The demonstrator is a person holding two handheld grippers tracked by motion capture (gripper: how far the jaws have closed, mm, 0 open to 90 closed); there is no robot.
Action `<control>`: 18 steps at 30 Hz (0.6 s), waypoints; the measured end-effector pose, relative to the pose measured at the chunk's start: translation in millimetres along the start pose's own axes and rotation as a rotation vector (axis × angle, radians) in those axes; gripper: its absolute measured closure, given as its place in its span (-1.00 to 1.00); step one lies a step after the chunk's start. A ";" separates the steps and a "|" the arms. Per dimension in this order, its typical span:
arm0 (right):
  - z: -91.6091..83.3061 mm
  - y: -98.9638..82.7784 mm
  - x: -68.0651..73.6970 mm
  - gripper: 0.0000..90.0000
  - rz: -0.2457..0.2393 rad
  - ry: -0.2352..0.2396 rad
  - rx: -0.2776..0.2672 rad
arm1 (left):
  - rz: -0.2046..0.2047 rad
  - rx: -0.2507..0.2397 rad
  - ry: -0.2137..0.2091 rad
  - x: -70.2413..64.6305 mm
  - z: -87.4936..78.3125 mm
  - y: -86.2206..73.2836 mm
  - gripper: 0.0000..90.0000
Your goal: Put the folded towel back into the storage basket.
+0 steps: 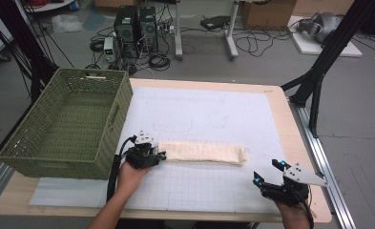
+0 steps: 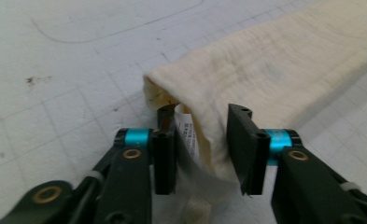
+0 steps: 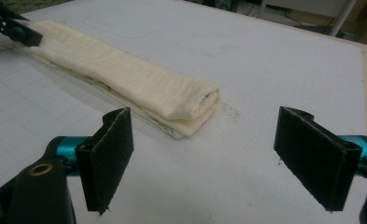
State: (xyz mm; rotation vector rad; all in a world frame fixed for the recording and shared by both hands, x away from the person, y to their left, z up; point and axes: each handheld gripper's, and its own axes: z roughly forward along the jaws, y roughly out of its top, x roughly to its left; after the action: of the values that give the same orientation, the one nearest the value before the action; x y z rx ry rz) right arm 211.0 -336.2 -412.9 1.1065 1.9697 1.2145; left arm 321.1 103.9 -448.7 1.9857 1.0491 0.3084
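high view: folded cloth (image 1: 202, 153) on tabletop (image 1: 199, 114), beside basket (image 1: 70, 124); left claw (image 1: 160, 155) at its left end.
left gripper view: left claw (image 2: 202, 149) clamped on cloth end (image 2: 204, 135).
right gripper view: right claw (image 3: 204, 158) wide open, empty, near cloth's other end (image 3: 190, 109).

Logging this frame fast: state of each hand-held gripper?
Left hand-held gripper: closed on the folded cream cloth.
Right hand-held gripper: open, empty.

A grey floor (image 1: 366, 124) surrounds the wooden table (image 1: 285, 124); 2 computer towers (image 1: 136, 26) and tangled cables (image 1: 159, 61) lie at 12 o'clock.
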 end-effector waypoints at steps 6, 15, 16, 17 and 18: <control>1.6 -0.8 0.0 -0.59 0.005 0.001 0.011 | 0.027 -0.011 -0.018 -4.9 0.7 -1.6 0.78; 10.5 2.3 -0.8 -0.62 0.031 -0.013 0.013 | 0.048 -0.030 -0.042 -4.1 -1.9 -4.1 0.80; 12.0 3.2 0.0 -0.62 0.035 -0.013 0.012 | 0.047 -0.034 -0.046 -3.8 -2.6 -4.3 0.80; 13.3 4.4 0.3 -0.62 0.030 -0.009 0.009 | 0.048 -0.037 -0.049 -3.4 -3.4 -4.6 0.80; 14.7 5.6 0.9 -0.62 0.027 -0.001 0.008 | 0.048 -0.041 -0.055 -3.1 -4.1 -5.2 0.80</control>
State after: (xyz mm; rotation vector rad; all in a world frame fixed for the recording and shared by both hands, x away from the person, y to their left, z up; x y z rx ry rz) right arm 224.2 -327.6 -414.2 1.1406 1.9666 1.2214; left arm 314.1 105.4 -449.7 1.9741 0.9547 0.2972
